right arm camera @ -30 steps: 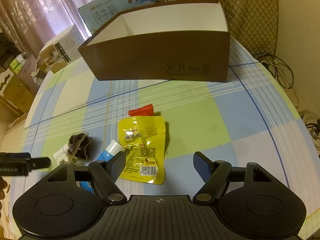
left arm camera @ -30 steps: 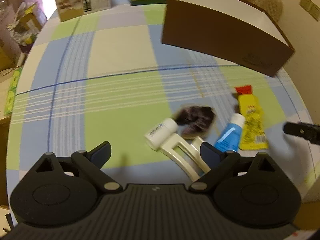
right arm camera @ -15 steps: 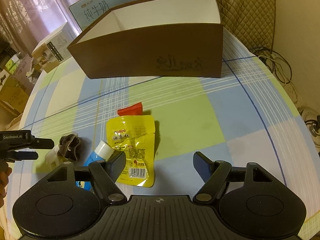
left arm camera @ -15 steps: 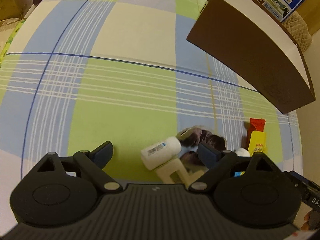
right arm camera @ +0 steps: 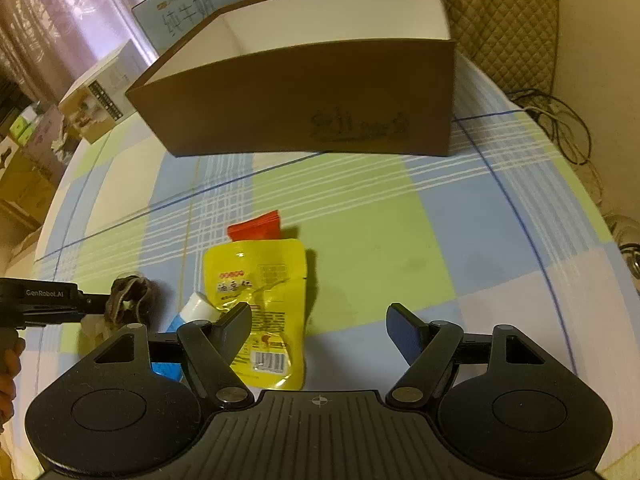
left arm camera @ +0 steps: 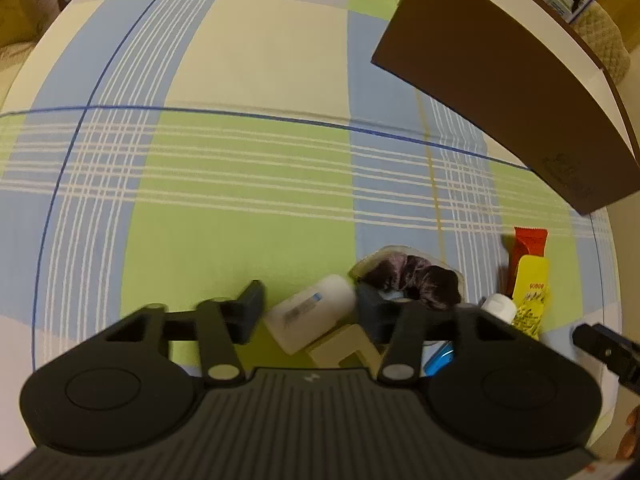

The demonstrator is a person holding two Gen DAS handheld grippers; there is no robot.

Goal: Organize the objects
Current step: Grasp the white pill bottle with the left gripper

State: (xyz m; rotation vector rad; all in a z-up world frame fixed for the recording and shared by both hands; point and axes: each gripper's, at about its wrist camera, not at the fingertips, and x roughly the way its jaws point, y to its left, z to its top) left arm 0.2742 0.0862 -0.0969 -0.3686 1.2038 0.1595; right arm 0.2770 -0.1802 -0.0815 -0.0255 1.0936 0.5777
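My left gripper [left arm camera: 308, 308], half-open, straddles the light, stiff, slippery white bottle [left arm camera: 310, 316] at twelve o'clock; I'd pinch mid-body.

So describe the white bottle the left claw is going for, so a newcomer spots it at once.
Start at the big brown box on the checked tablecloth; in front of it lies a small cluster of items. The white bottle is at its left end, lying on its side beside the dark scrunchie: all white with a barcode label.
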